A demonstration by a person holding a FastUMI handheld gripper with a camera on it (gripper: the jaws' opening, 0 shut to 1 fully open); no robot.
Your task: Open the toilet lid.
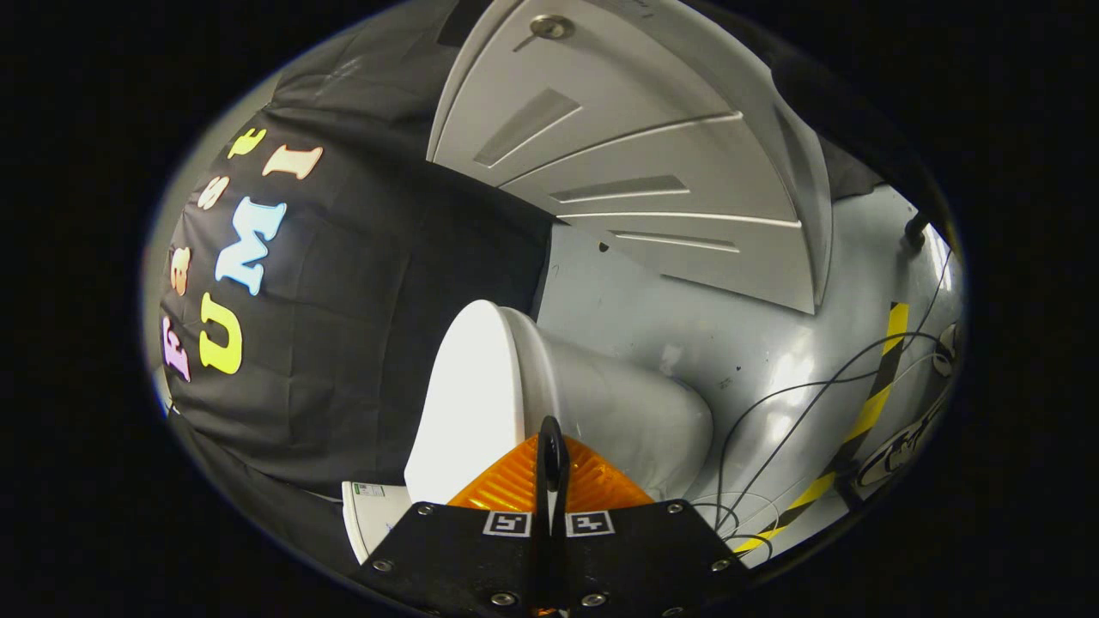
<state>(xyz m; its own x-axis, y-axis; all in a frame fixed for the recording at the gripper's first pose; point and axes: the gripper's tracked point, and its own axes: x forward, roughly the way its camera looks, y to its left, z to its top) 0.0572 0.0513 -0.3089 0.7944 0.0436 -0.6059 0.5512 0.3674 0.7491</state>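
Observation:
The whole scene looks turned on its side. A white toilet lid [470, 403] lies down on the grey-white toilet bowl [631, 421], its flat top facing the black cloth wall. My gripper [552, 438] is shut, its fingers pressed together with nothing visible between them. The tips sit right at the front rim, where the lid's edge [525, 386] meets the bowl. The fingers hide whether the tips touch the rim.
A white panelled door [652, 172] with a round metal knob [551, 27] stands beyond the toilet. Black cables [773, 403] and yellow-black tape [876, 395] lie on the grey floor [618, 300] beside the bowl. A white box [371, 511] sits by the lid.

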